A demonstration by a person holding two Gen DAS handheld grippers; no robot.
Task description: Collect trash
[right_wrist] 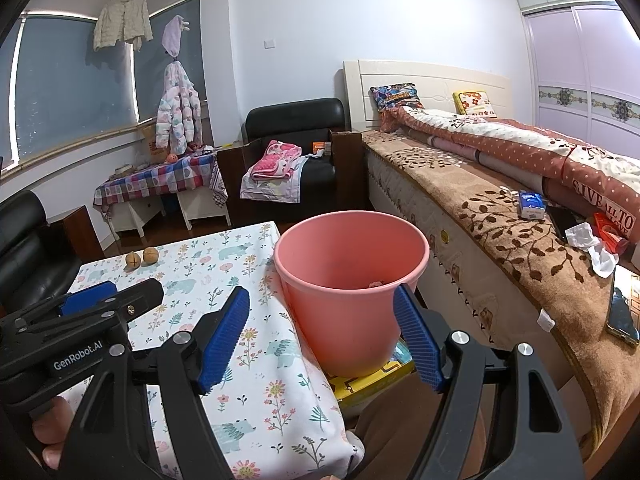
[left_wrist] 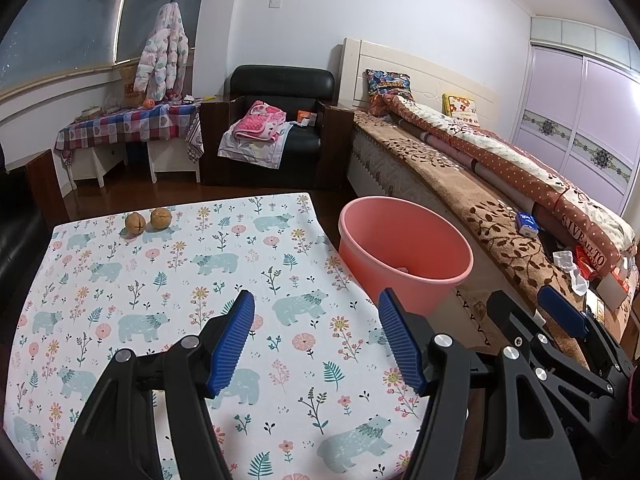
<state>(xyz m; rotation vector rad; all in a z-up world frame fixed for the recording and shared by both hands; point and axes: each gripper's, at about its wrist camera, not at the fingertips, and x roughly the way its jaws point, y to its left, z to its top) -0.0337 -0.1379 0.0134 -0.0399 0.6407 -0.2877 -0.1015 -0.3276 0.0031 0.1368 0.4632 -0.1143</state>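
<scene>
A pink bin (left_wrist: 404, 252) stands between the table and the bed; a small scrap lies inside it (right_wrist: 378, 284). Two brown walnuts (left_wrist: 148, 221) sit at the table's far left, and also show in the right wrist view (right_wrist: 141, 257). My left gripper (left_wrist: 316, 340) is open and empty above the bear-print tablecloth (left_wrist: 180, 280). My right gripper (right_wrist: 320, 336) is open and empty, its jaws on either side of the bin (right_wrist: 348, 276) from the near side. Crumpled white tissues (right_wrist: 592, 246) lie on the bed's brown blanket.
The bed (right_wrist: 500, 216) runs along the right with a blue tissue pack (right_wrist: 531, 205), a red packet (right_wrist: 610, 230) and a phone (right_wrist: 622, 318). A yellow box (right_wrist: 372, 380) lies under the bin. A black armchair (left_wrist: 276, 128) and a checked side table (left_wrist: 128, 124) stand behind.
</scene>
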